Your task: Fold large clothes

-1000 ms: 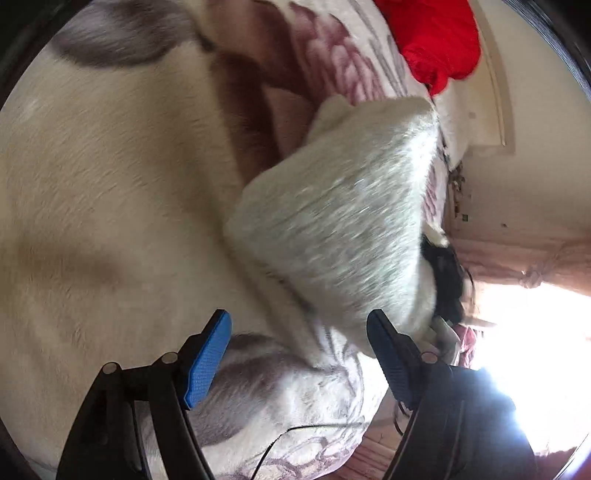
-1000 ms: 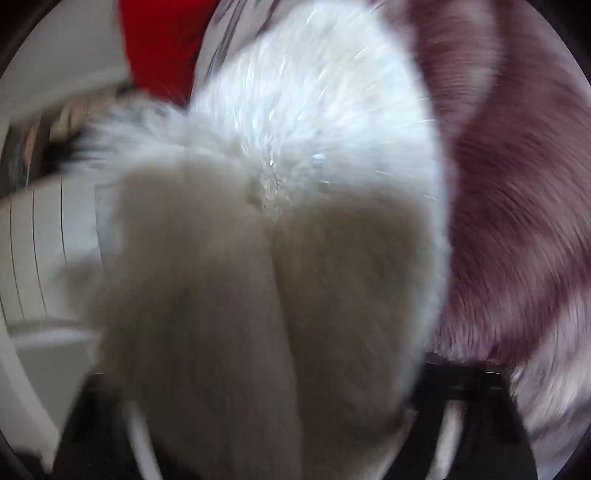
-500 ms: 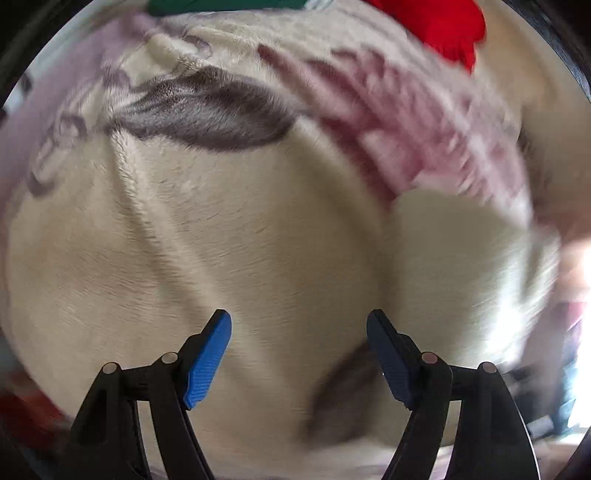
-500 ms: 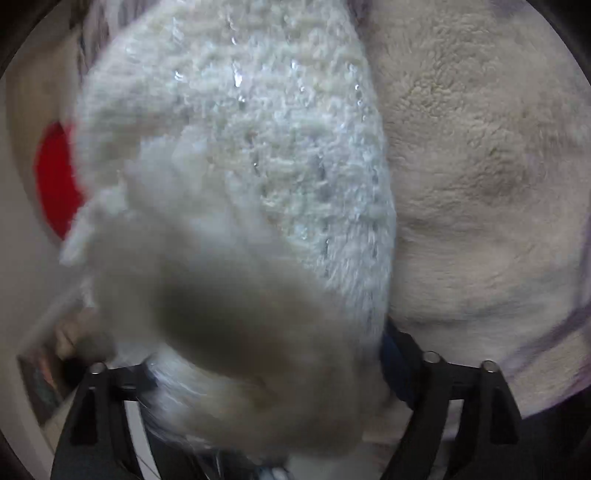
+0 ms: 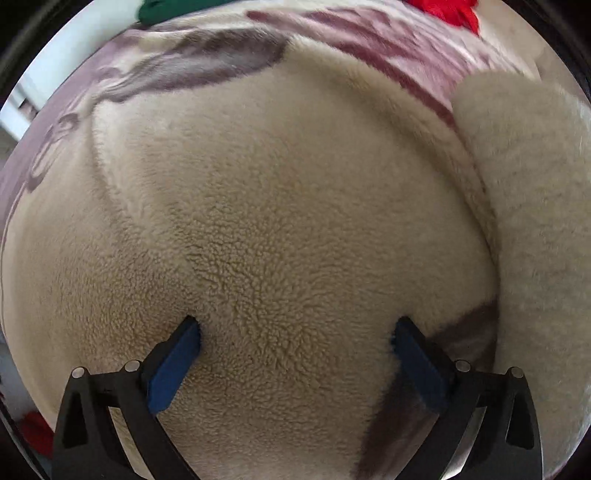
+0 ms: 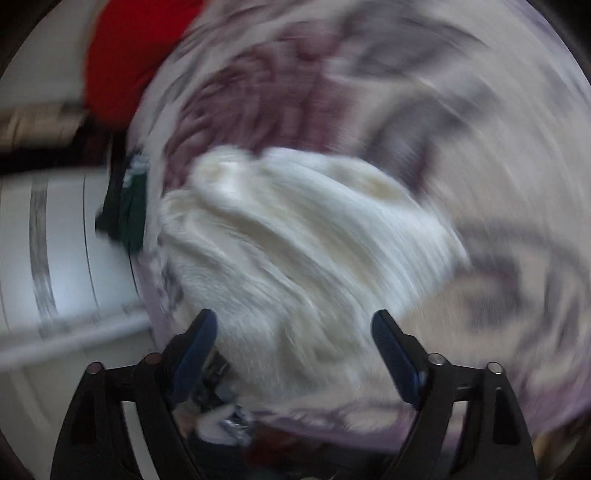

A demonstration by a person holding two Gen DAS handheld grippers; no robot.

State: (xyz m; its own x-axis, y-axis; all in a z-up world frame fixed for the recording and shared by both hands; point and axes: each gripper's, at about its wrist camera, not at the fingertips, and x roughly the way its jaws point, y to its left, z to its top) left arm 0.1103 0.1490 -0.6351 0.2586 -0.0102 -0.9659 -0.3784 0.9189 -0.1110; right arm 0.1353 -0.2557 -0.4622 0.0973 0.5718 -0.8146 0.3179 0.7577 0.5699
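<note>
A white fluffy garment [image 6: 295,236] lies in a heap on a floral cream and maroon blanket [image 6: 480,147]; the right wrist view is blurred by motion. My right gripper [image 6: 295,332] is open and empty just above the garment's near edge. In the left wrist view the garment [image 5: 535,221] shows at the right edge. My left gripper [image 5: 295,336] is open, its blue pads [image 5: 177,362] pressed close against the blanket's cream fleece [image 5: 277,221], holding nothing.
A red cloth [image 6: 129,55] lies at the blanket's far side, also in the left wrist view [image 5: 450,11]. A green cloth [image 5: 173,9] lies at the far edge. White furniture [image 6: 55,258] stands to the left of the bed.
My right gripper let go of the white garment, which now lies on the blanket. My left gripper swung away from the garment and down close to the cream fleece.
</note>
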